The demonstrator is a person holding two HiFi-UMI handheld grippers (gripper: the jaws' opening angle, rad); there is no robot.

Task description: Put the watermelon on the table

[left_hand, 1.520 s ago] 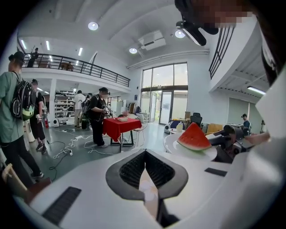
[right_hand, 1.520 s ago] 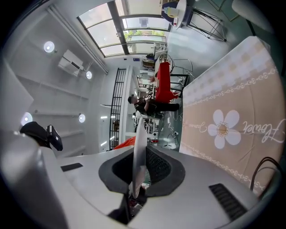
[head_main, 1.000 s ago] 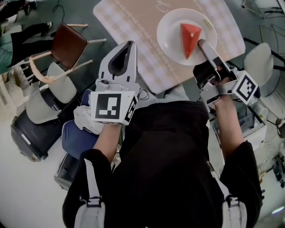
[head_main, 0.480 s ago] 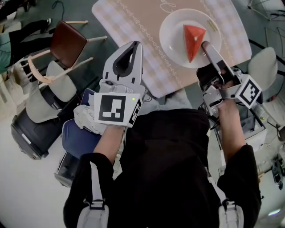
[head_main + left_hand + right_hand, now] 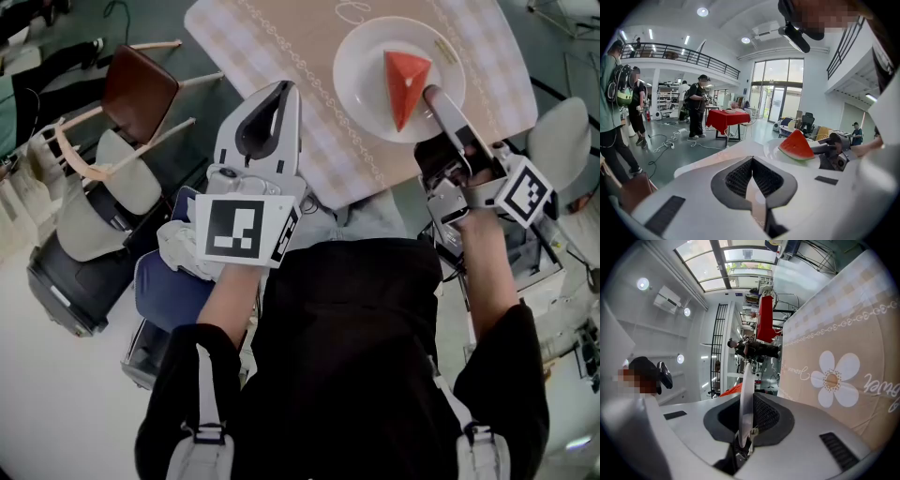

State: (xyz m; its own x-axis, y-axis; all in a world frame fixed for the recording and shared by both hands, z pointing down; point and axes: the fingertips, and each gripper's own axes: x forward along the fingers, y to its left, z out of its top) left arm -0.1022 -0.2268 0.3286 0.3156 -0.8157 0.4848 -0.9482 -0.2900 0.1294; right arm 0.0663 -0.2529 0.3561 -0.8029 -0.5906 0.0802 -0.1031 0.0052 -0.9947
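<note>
The right gripper [image 5: 434, 96] was clamped on the near rim of the plate [image 5: 361, 66]. The watermelon [image 5: 403, 80] wedge lay just beyond its tips, point toward the person, over the cloth-covered worktop [image 5: 281, 42]. Whether the plate touched the cloth could not be told. The left gripper [image 5: 279, 92], closed and empty, hung at the worktop's near edge, farther off.
</note>
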